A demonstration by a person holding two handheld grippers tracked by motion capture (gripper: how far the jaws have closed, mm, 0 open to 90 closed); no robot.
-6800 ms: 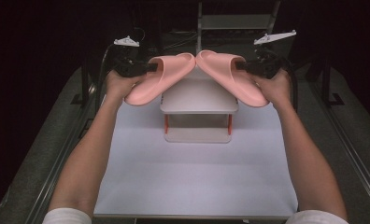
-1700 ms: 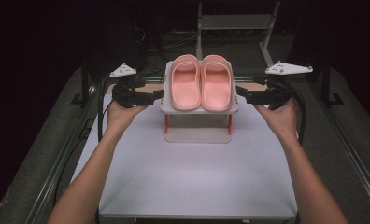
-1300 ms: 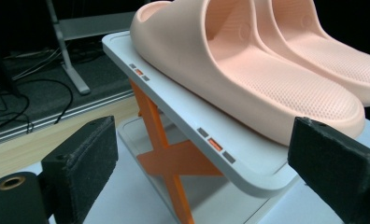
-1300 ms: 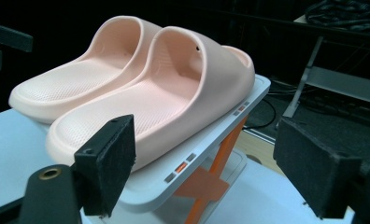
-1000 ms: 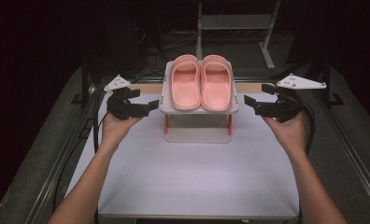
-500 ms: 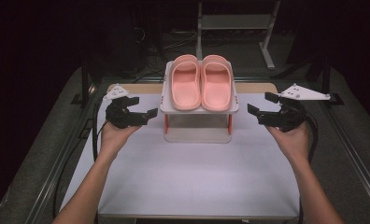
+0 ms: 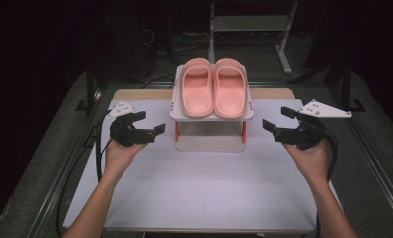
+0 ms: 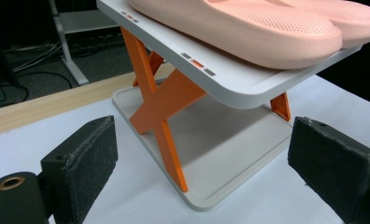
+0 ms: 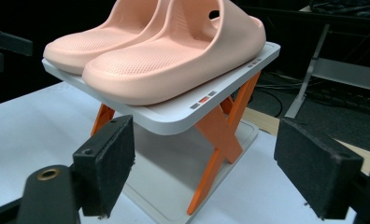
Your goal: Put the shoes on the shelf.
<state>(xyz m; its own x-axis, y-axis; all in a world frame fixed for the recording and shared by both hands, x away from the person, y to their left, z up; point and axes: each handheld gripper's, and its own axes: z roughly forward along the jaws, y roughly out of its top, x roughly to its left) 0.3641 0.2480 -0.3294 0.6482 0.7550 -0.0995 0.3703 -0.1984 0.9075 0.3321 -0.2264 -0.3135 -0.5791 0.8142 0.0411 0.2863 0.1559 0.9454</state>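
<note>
Placing step judged done; retreat or a fresh pick judged next. Nearest, left tool (image 7: 146,125) and right tool (image 7: 276,120), both wide open, nothing held, flanking the rack (image 7: 212,115) on the white desk (image 7: 199,183). Beyond, 2 pink slippers (image 7: 213,87), soft, matte, dimpled foam, side by side on the rack's smooth grey top shelf; orange X legs (image 8: 160,100) beneath.

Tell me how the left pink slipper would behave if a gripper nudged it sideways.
The left pink slipper looks like thick foam, so probably light and slightly squashy. It lies flat, so it would likely slide, pushing the right slipper along the rack's top shelf.
</note>
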